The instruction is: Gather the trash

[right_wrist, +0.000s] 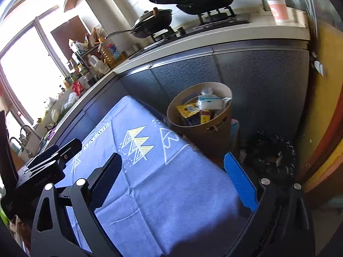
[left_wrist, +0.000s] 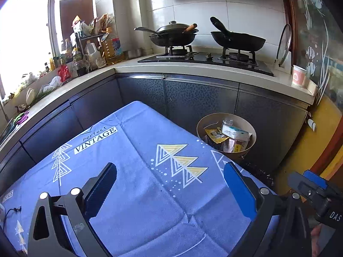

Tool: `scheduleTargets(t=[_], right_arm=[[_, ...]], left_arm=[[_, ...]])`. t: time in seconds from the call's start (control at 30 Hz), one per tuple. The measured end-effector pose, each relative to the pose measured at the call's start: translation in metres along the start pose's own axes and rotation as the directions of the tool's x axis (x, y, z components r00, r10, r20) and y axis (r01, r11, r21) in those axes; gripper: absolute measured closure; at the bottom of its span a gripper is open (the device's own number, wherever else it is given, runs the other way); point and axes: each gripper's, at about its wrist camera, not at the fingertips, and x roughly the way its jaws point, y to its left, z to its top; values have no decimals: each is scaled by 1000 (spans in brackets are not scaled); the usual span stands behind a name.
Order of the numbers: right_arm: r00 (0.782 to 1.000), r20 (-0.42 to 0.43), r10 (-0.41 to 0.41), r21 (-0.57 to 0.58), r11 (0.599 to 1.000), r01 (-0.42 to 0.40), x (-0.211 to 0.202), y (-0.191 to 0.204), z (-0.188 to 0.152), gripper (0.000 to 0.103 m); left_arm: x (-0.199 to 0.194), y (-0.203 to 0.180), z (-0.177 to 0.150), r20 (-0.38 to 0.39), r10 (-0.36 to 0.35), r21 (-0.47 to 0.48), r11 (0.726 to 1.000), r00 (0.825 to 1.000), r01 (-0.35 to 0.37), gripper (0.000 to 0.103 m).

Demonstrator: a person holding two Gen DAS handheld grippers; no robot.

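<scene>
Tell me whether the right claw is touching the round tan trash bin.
Apart. The right wrist view shows the right claw open over the blue patterned tablecloth, while the round tan trash bin stands beyond the table edge, with cloth between them.

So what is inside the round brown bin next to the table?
The bin holds a clear plastic bottle, a white-blue packet, a yellow wrapper and more packaging. Whatever lies under these is covered.
</scene>
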Motion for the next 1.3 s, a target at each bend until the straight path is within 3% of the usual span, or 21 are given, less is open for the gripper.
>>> scheduleTargets(t=[0.3, 0.6, 0.8, 0.97, 1.3], right_arm=[[1000, 20, 15, -2, 1000, -15, -16, 2, 2, 7], [1000, 6, 24, -7, 1000, -24, -16, 8, 0, 7], [999, 3, 32, -3, 999, -32, -17, 11, 1, 7], [999, 10, 31, -9, 999, -31, -20, 14, 2, 7], [999, 21, 34, -14, 999, -34, -25, 16, 3, 7]], left_arm=[[-11, -18, 13, 27, -18, 34, 999, 999, 17, 4], [-15, -13, 11, 18, 12, -4, 1000, 1000, -12, 4], [-19, -17, 11, 41, 58, 32, 998, 997, -59, 4], [-21, -16, 9, 35, 21, 22, 1000, 999, -22, 4], [-25, -17, 12, 50, 35, 22, 999, 998, -36, 4]])
